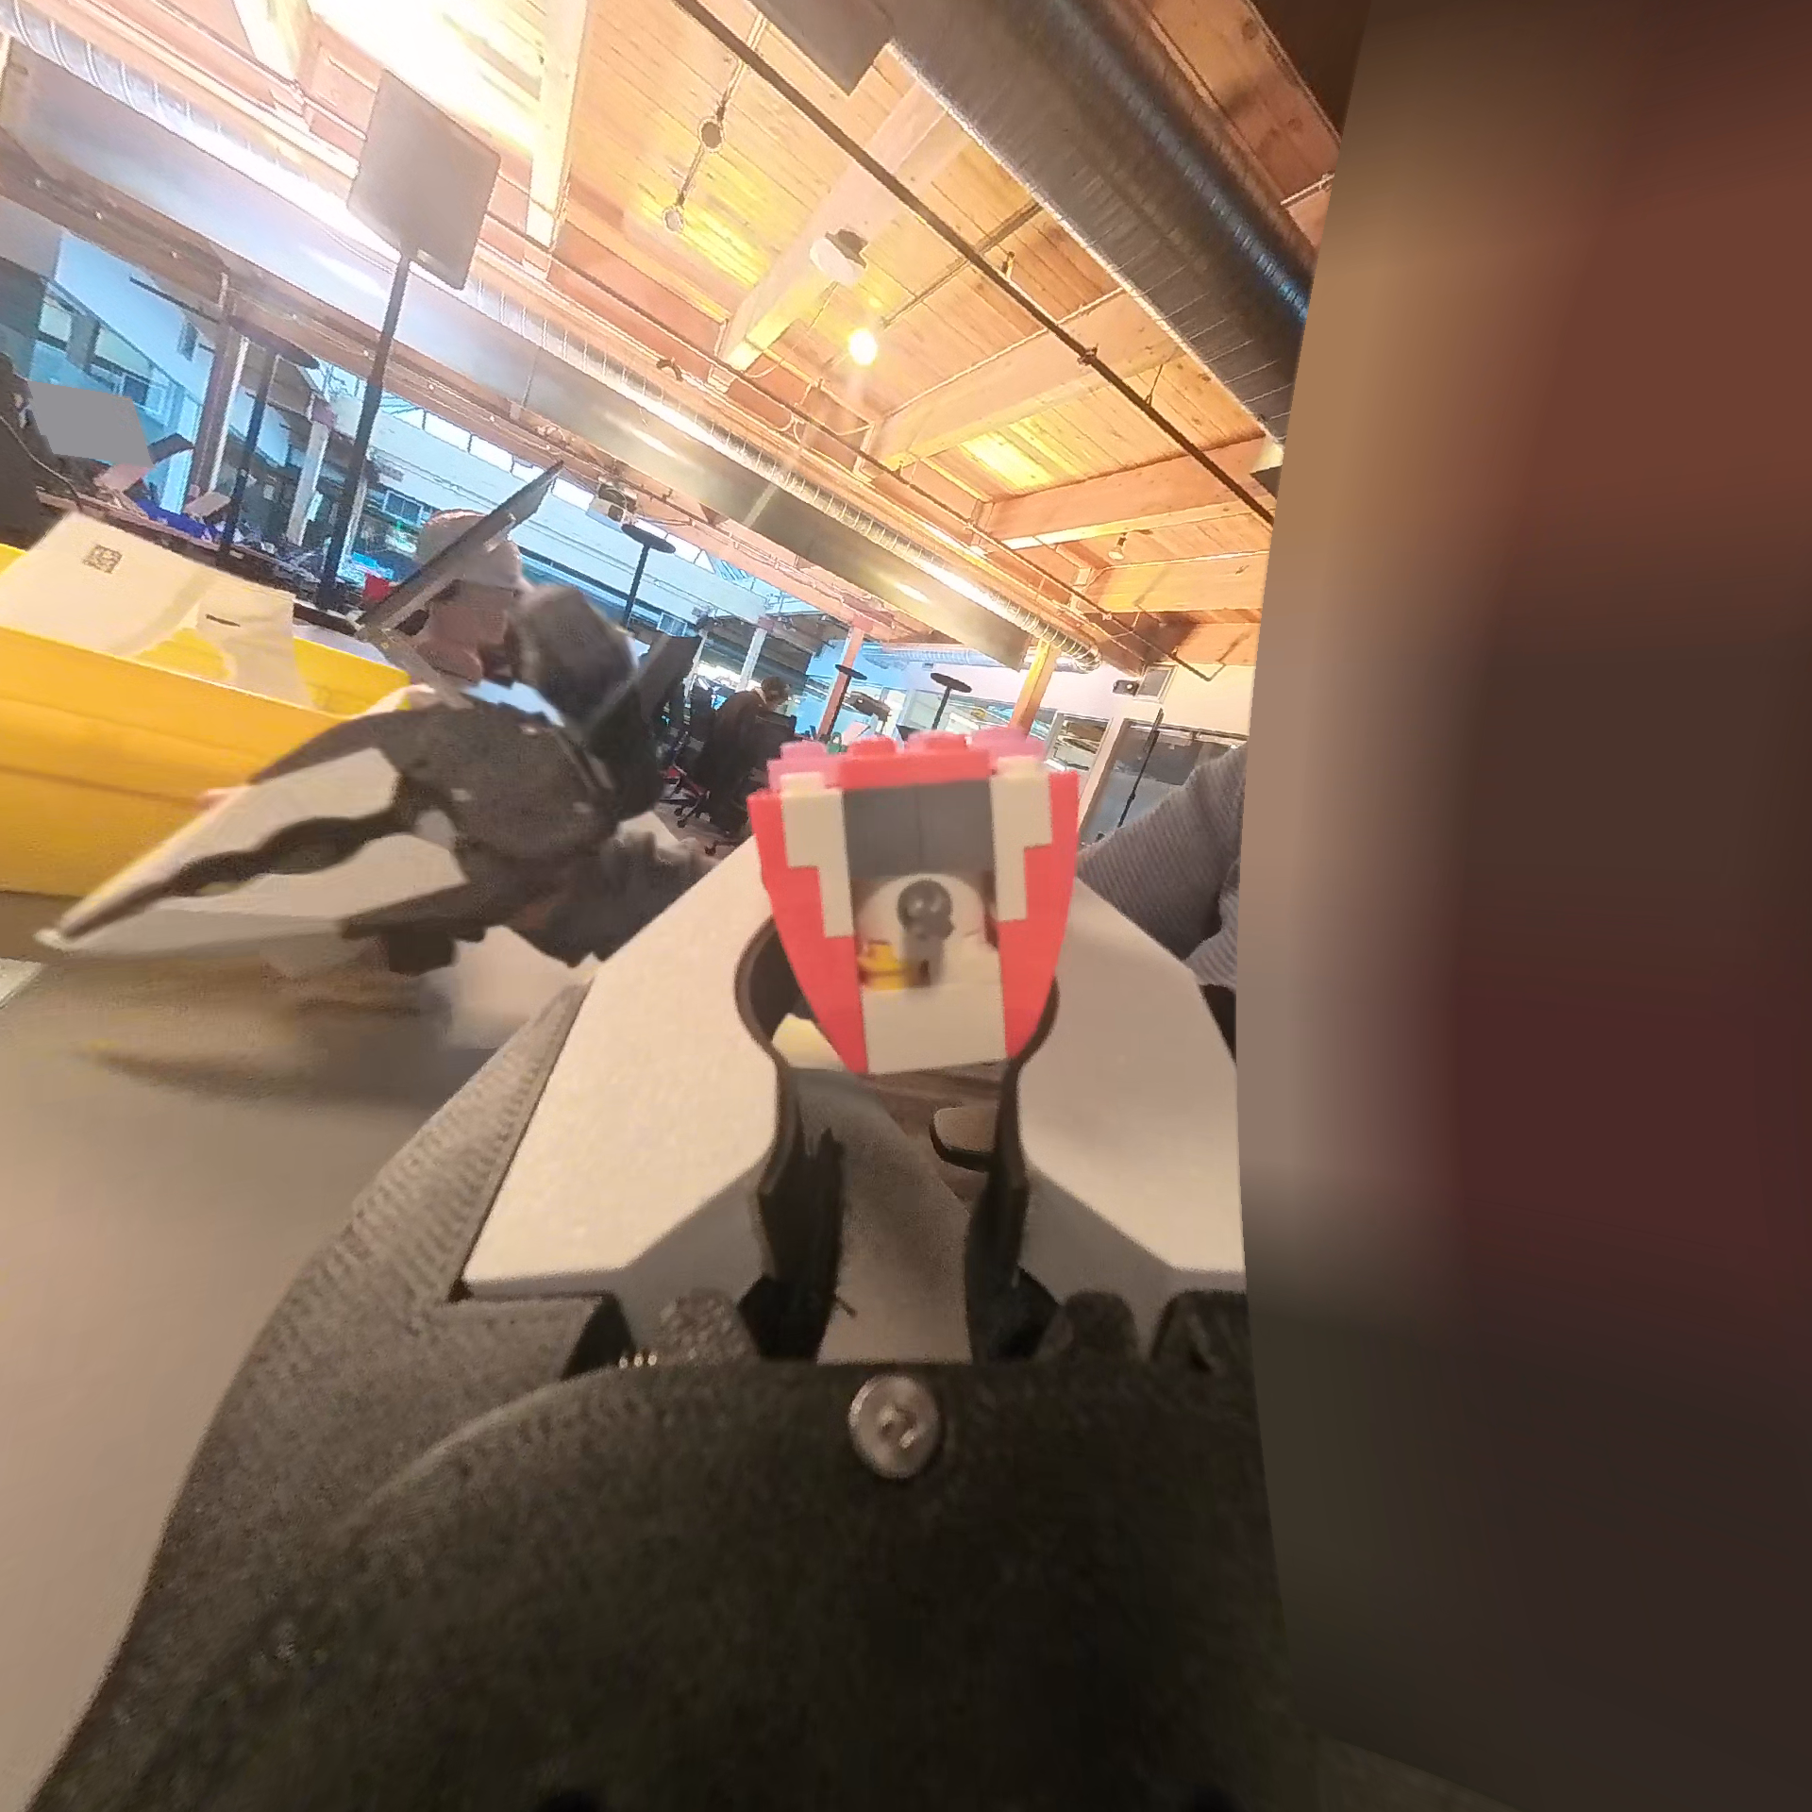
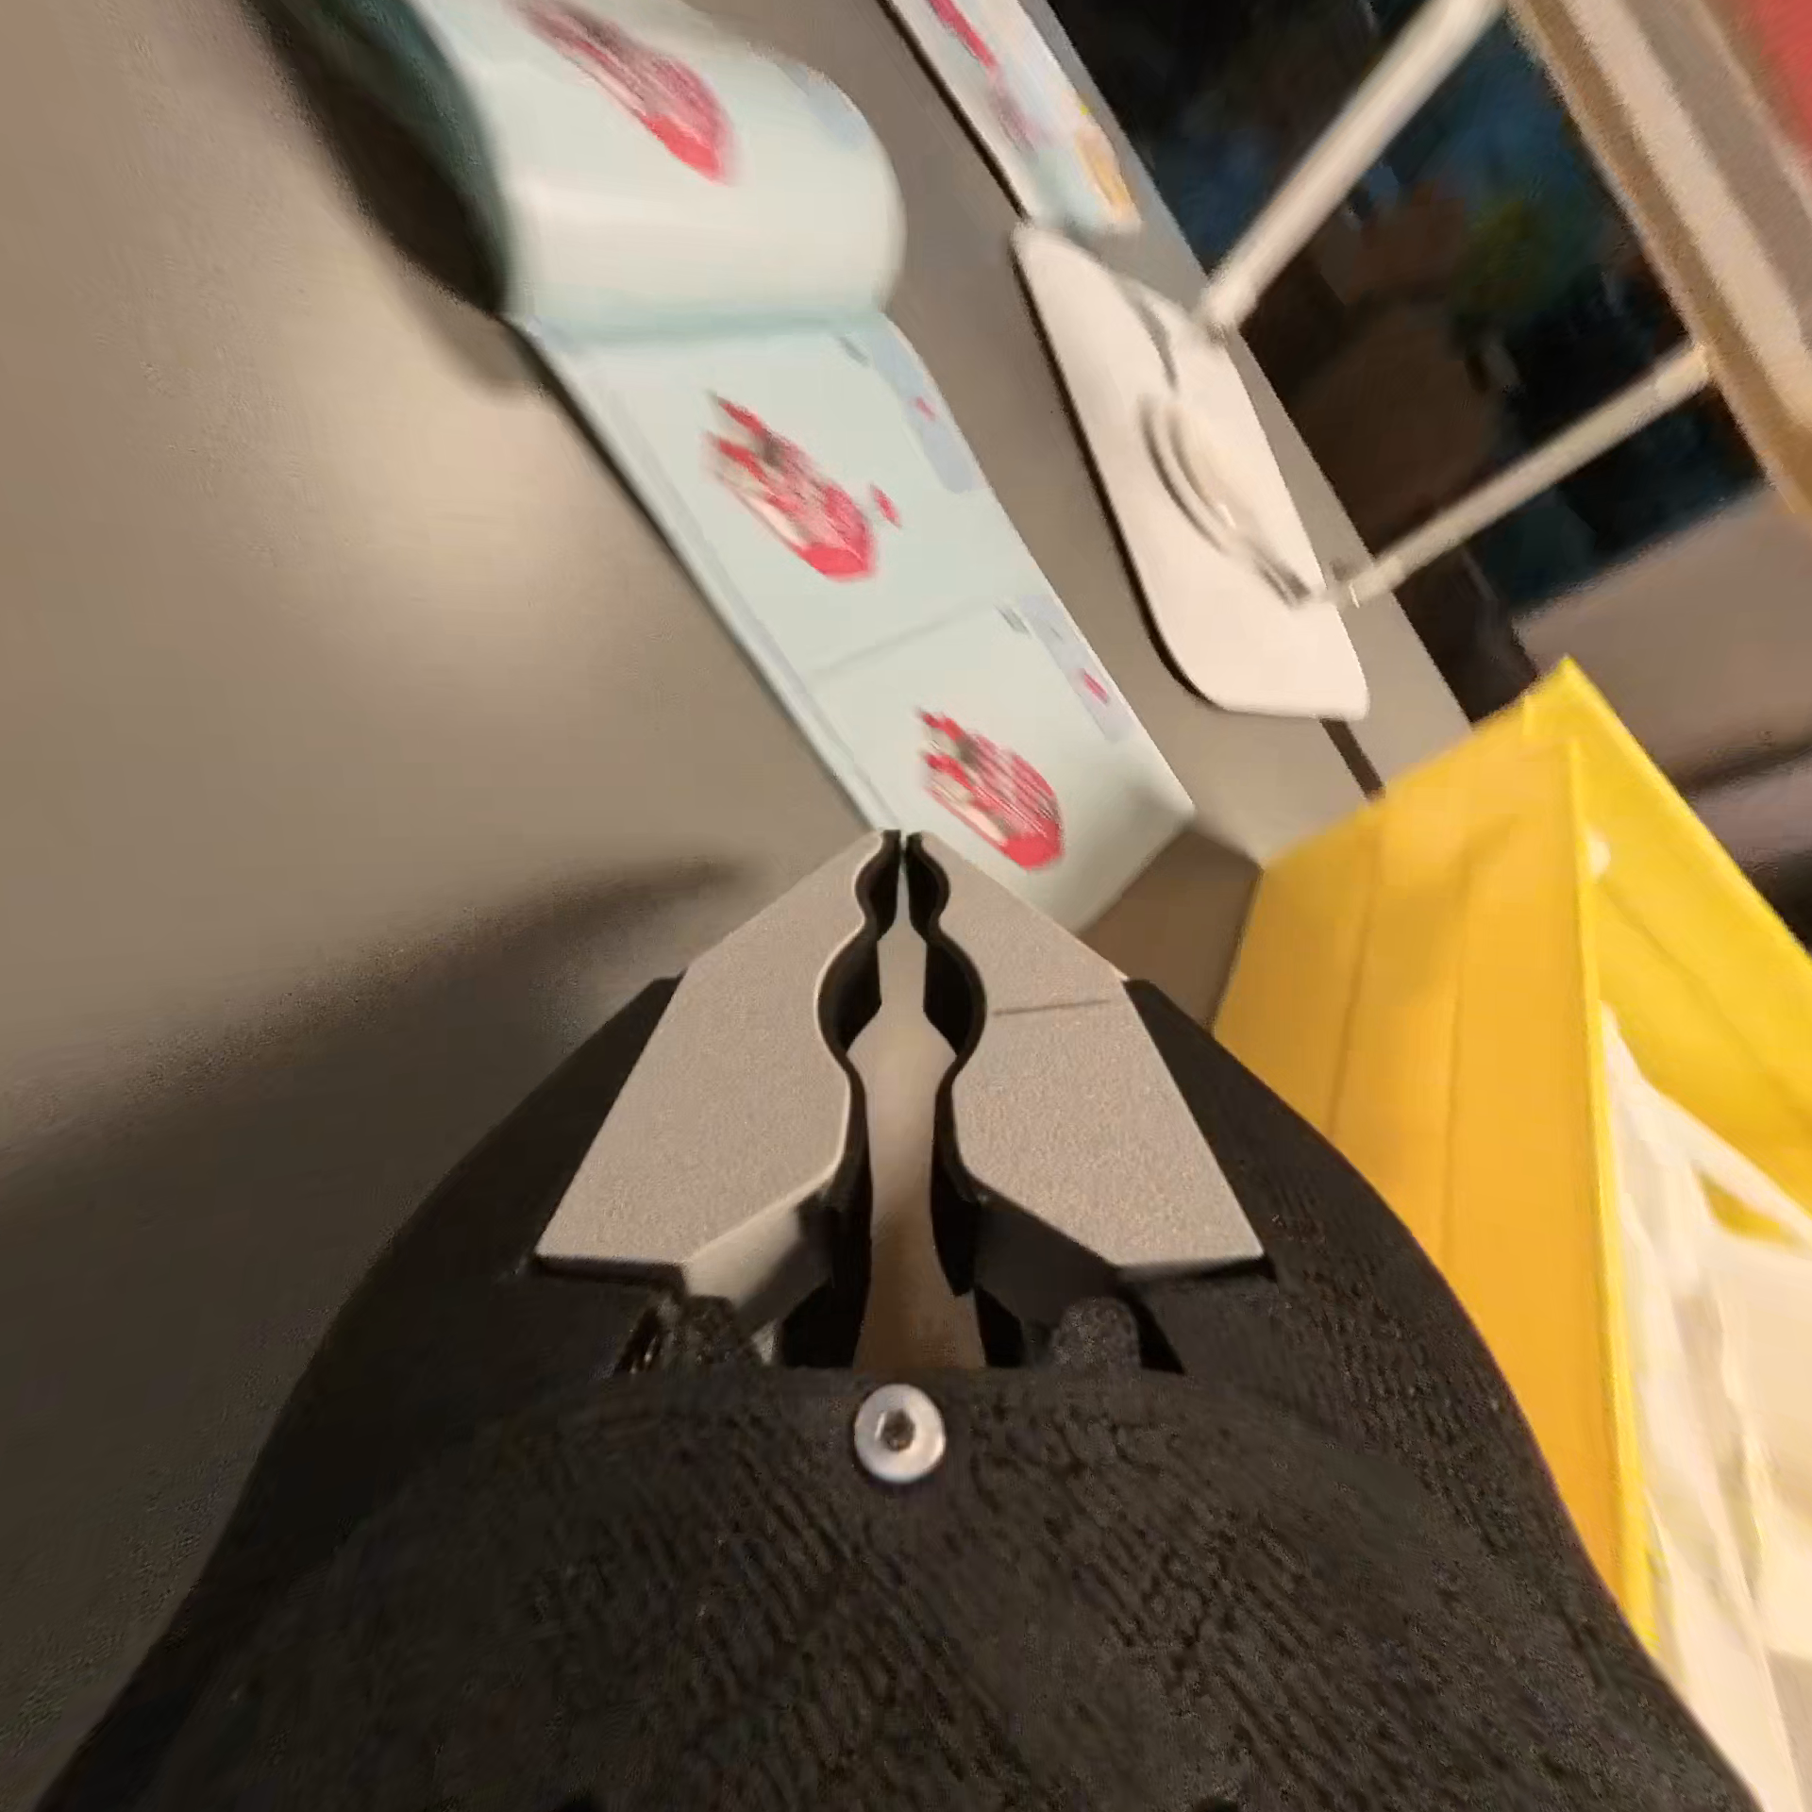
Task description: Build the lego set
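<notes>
A red, white and grey toy-brick model [image 1: 907,897] is sitting clamped between the left gripper [image 1: 902,990]'s grey fingers, raised above the dark table [image 1: 196,1128], probably for inspection. Left of the model, the right gripper [image 1: 69,936] is hovering clenched, seemingly on nothing.

From my remote seat I see a timber ceiling [image 1: 981,294] crossed by a grey duct [image 1: 1128,147] and a track with one lit lamp [image 1: 862,344], bright windows [image 1: 294,422] behind office chairs [image 1: 706,745], and a grey tabletop [image 2: 294,490].
</notes>
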